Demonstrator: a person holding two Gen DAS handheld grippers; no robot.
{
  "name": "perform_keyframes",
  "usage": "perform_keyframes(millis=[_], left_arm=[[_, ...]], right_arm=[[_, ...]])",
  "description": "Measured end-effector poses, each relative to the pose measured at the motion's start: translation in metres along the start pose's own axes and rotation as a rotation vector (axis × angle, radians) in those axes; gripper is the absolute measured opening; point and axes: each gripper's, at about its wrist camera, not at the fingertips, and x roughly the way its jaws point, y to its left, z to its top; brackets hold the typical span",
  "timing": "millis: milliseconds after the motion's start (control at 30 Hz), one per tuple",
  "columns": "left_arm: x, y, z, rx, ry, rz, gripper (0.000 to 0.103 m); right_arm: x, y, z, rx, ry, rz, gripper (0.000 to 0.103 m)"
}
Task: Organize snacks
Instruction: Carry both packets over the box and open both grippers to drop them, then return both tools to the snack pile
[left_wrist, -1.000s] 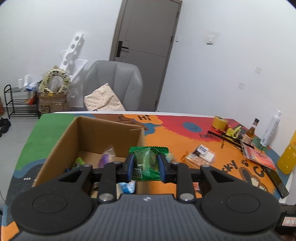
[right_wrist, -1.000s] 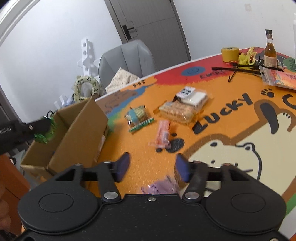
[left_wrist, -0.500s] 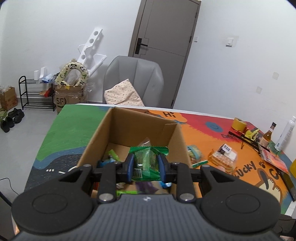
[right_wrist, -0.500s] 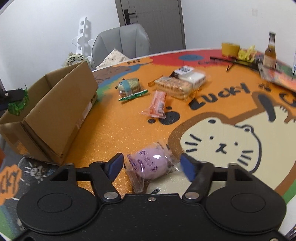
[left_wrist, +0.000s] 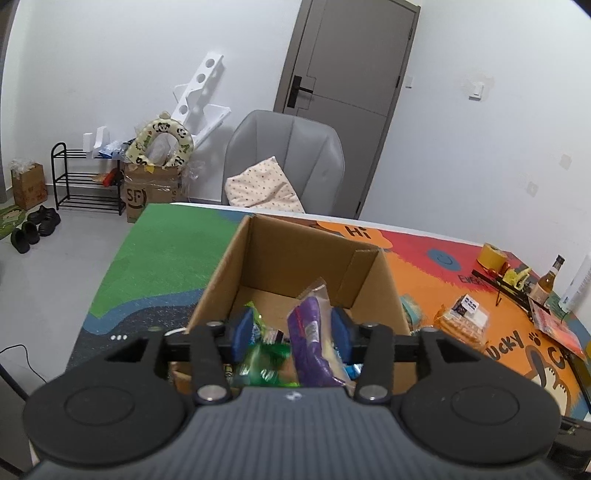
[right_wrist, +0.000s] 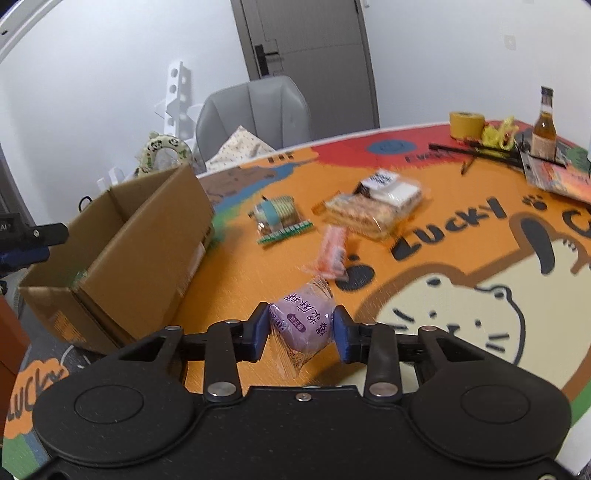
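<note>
My left gripper (left_wrist: 291, 334) hangs over the open cardboard box (left_wrist: 295, 251), and its jaws are opening. The green snack packet (left_wrist: 262, 363) is a blur below the pads, free of them, dropping into the box beside a purple packet (left_wrist: 310, 343). In the right wrist view the box (right_wrist: 147, 236) stands at the left of the orange cat mat (right_wrist: 443, 295). My right gripper (right_wrist: 300, 334) is low over the mat, its jaws closing on a round purple snack pack (right_wrist: 303, 325). Both pads touch its wrapper.
Loose snacks lie on the mat beyond the right gripper: a pink stick packet (right_wrist: 330, 253), a biscuit pack (right_wrist: 279, 218), a cracker pack (right_wrist: 365, 214) and a white pack (right_wrist: 388, 186). A tape roll (right_wrist: 466, 123) and a bottle (right_wrist: 544, 127) stand at the far right. A grey chair (left_wrist: 284, 155) is behind the table.
The left gripper moved over the box and opened, and the green packet slipped out of it. The right gripper's jaws came together around the purple snack pack.
</note>
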Motion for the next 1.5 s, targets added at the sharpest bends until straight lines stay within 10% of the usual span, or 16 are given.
perform_keyframes(millis=[1100,1267,1500], left_arm=[[-0.009,0.044,0.014,-0.045,-0.019,-0.057,0.075],[-0.005,0.049,0.018,-0.056,-0.013,-0.040,0.077],[0.001,0.039,0.021,-0.034,-0.013,-0.048,0.083]], right_arm=[[0.006,0.118,0.075,-0.162,-0.111,0.206,0.035],[0.009,0.125,0.078,-0.170,-0.115,0.238,0.063],[0.006,0.103,0.079,-0.119,-0.129,0.194,0.077]])
